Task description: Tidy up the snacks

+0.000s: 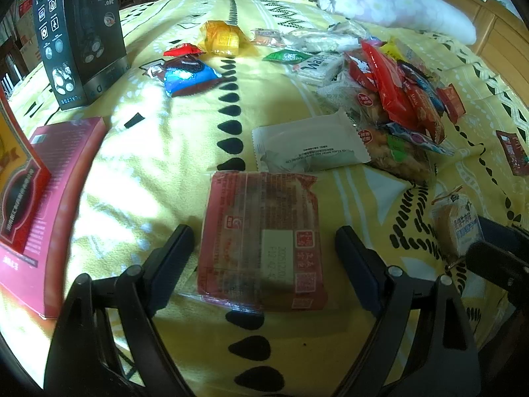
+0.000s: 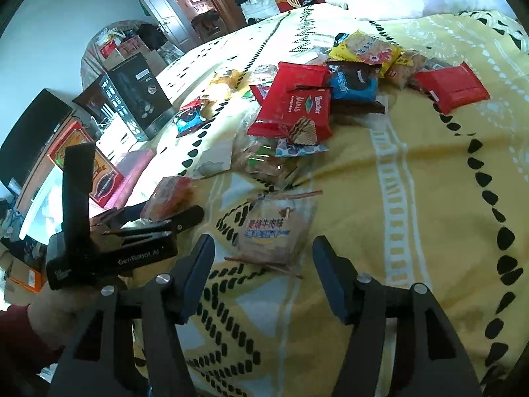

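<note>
A red square snack packet lies flat on the yellow bedspread, label side up. My left gripper is open and straddles it, with a gap showing between each pad and the packet's edges. In the right wrist view a clear packet with a round bun and blue lettering lies on the bedspread just ahead of my right gripper. That gripper is open and its pads stand clear of the wrapper. The same bun packet shows at the right edge of the left wrist view.
A heap of mixed snack packets lies farther back, and a white packet sits beside it. At the left stand a black product box and a maroon box. A pillow lies at the far end.
</note>
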Motion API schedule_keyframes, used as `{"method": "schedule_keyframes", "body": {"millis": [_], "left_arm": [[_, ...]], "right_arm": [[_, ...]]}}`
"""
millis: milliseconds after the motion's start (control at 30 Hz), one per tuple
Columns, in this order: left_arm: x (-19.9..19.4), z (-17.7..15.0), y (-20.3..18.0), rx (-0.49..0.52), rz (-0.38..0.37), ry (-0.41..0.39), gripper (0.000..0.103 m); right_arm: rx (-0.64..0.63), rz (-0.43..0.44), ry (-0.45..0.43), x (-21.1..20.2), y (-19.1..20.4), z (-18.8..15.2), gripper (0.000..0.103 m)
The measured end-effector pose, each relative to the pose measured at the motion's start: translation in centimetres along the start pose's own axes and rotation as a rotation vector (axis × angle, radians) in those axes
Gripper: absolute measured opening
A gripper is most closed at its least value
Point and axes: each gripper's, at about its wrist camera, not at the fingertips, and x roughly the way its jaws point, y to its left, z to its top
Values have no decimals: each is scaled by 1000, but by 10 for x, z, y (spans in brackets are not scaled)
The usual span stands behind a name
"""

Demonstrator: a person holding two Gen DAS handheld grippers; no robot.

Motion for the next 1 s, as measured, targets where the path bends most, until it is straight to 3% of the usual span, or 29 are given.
{"method": "schedule_keyframes", "body": {"millis": [267, 433, 533, 700, 767, 800, 833, 1000], "left_arm": [[0, 0, -1, 1, 4, -1, 89], [-2, 0, -3, 7, 8, 10, 86], [-8, 1, 0, 2, 5, 9, 67], [-33, 11, 4, 0, -3, -47, 62], [-53, 18, 6, 1, 3, -101, 53], [-63, 22, 7, 3, 1, -128, 0], [-72, 27, 8, 5, 8, -140, 6], [-124, 45, 23, -34, -3, -287, 5]], "right_arm": [[-9, -102, 8, 18, 8, 5, 65], [-33, -164, 20, 24, 7, 3, 50], [-23, -148, 1, 17, 6, 5, 45], [-82, -96, -108, -22, 33, 23, 44], [-128, -68, -175, -42, 52, 34, 44], [-159, -52, -218, -54, 65, 40, 44], [-188, -47, -252, -64, 75, 45, 44], [-349, -43, -398, -105, 127, 63, 44]]}}
